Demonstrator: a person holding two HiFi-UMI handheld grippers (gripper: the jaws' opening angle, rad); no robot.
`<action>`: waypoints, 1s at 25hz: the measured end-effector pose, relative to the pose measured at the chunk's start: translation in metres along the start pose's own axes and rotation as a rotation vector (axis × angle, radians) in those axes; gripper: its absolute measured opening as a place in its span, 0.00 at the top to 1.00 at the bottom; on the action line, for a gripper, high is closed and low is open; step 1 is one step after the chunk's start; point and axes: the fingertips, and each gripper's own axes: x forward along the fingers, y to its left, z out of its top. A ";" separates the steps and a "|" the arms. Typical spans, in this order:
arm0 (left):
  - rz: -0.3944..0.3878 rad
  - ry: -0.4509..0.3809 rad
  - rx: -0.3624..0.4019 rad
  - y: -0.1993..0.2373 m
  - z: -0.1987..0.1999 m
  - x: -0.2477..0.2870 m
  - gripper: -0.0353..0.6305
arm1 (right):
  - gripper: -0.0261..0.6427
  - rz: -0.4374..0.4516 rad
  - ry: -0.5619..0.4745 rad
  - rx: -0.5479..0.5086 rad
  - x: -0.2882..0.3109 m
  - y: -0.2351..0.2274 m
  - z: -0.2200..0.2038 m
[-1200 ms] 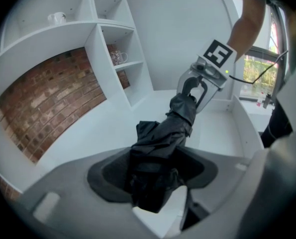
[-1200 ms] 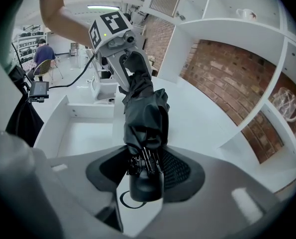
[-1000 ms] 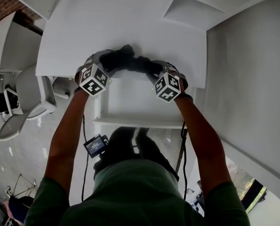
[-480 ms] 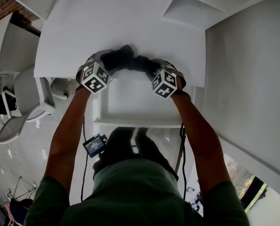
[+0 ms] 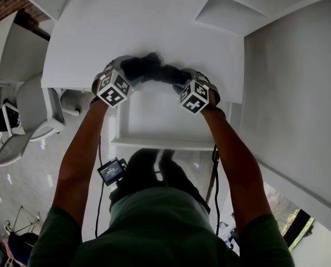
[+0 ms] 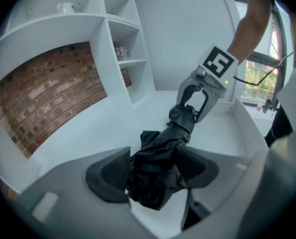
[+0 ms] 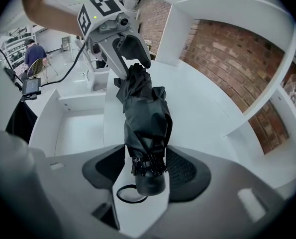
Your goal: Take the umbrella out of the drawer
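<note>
A folded black umbrella (image 5: pixel 154 71) lies across the front edge of the white desk (image 5: pixel 143 26), above the open white drawer (image 5: pixel 159 143). My left gripper (image 5: pixel 133 70) is shut on its bunched fabric end (image 6: pixel 160 153), which fills the space between both pads. My right gripper (image 5: pixel 176 78) is at the handle end (image 7: pixel 150 183). Its jaws have just been opening and now stand open around the handle, with a gap beside the left pad. A thin strap loop (image 7: pixel 130 193) hangs at the handle. Each gripper sees the other: the right gripper (image 6: pixel 197 101) and the left gripper (image 7: pixel 125 49).
A brick wall (image 6: pixel 48 88) and white shelves with cups (image 6: pixel 120 51) rise behind the desk. A grey chair (image 5: pixel 31 110) stands to the left of the drawer. A small device (image 5: pixel 112 171) hangs at the person's waist. Another person (image 7: pixel 33 49) stands far off.
Both grippers and the umbrella have edged slightly farther from the person, toward the desk top. The drawer has not moved.
</note>
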 end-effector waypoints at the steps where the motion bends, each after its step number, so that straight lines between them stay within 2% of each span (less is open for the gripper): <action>1: 0.005 -0.004 0.001 0.001 0.001 -0.003 0.52 | 0.57 0.004 0.000 -0.005 -0.001 0.001 0.001; 9: 0.058 -0.024 0.009 0.005 0.011 -0.031 0.53 | 0.53 -0.003 -0.038 -0.028 -0.017 0.008 0.016; 14: 0.110 -0.055 0.024 0.007 0.031 -0.059 0.54 | 0.53 -0.033 -0.100 -0.042 -0.046 0.004 0.036; 21: 0.202 -0.129 0.067 0.007 0.075 -0.116 0.58 | 0.53 -0.110 -0.257 -0.060 -0.109 -0.004 0.082; 25: 0.269 -0.199 0.097 -0.002 0.111 -0.160 0.64 | 0.61 -0.175 -0.404 -0.062 -0.170 -0.005 0.117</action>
